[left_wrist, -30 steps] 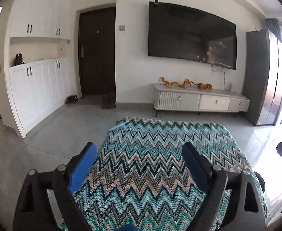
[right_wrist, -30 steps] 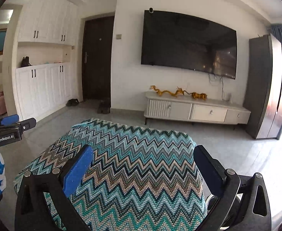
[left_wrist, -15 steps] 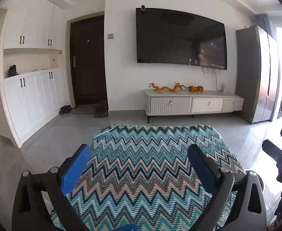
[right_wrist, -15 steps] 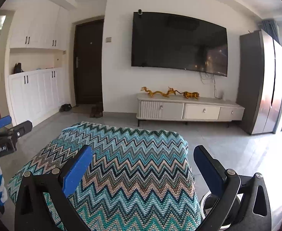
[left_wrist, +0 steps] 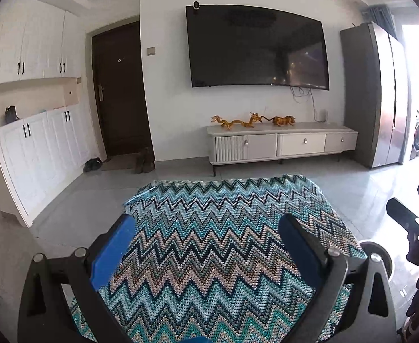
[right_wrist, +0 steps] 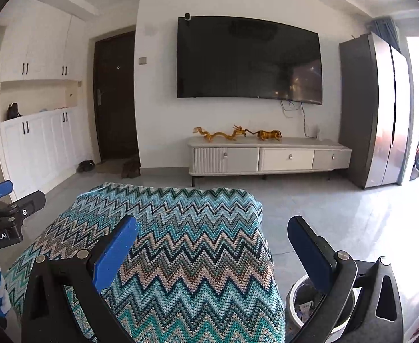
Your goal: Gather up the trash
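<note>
My left gripper (left_wrist: pixel 206 223) is open and empty above a table covered with a zigzag-patterned cloth (left_wrist: pixel 223 228). My right gripper (right_wrist: pixel 213 225) is open and empty over the right side of the same cloth (right_wrist: pixel 180 228). A round trash bin (right_wrist: pixel 303 303) stands on the floor beside the table's right edge, partly hidden behind my right finger; it holds some scraps. Its rim also shows in the left wrist view (left_wrist: pixel 379 253). No loose trash shows on the cloth.
A TV (left_wrist: pixel 255 48) hangs on the far wall over a low white cabinet (left_wrist: pixel 280 143) with golden figurines. A dark door (left_wrist: pixel 120 91), white cupboards (left_wrist: pixel 38 143) and a tall grey fridge (left_wrist: pixel 375 97) line the room. Grey tile floor (right_wrist: pixel 338 208) lies around the table.
Both views have tilted up and drawn back a little, so the table sits lower in frame. The bin has come into view by my right finger. Both grippers stay open.
</note>
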A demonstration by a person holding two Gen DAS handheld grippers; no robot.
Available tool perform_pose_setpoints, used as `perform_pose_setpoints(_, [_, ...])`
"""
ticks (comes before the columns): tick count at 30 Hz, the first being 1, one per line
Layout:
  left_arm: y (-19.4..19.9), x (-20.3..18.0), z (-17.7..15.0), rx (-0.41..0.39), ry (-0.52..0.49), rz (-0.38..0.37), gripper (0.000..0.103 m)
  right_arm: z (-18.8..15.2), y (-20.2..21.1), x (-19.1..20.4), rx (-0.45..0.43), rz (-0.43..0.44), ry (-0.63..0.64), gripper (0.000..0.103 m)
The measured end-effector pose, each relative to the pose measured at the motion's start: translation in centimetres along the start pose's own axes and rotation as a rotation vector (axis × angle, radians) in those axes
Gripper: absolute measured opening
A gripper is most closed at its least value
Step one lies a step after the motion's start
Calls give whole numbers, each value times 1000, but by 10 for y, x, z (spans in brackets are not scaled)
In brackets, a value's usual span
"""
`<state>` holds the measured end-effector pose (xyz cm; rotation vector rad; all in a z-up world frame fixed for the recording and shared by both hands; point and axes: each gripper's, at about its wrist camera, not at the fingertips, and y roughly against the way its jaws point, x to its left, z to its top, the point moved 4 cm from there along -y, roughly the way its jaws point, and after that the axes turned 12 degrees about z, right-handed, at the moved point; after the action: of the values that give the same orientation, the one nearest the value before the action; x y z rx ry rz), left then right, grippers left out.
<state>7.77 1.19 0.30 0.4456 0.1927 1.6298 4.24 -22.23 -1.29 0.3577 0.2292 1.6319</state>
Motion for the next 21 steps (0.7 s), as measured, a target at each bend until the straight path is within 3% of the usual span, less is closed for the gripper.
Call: perform_pose_setpoints(21, [1,-3,-1,10,-15,8,101,-7,1,-9,2,-36,-8,103])
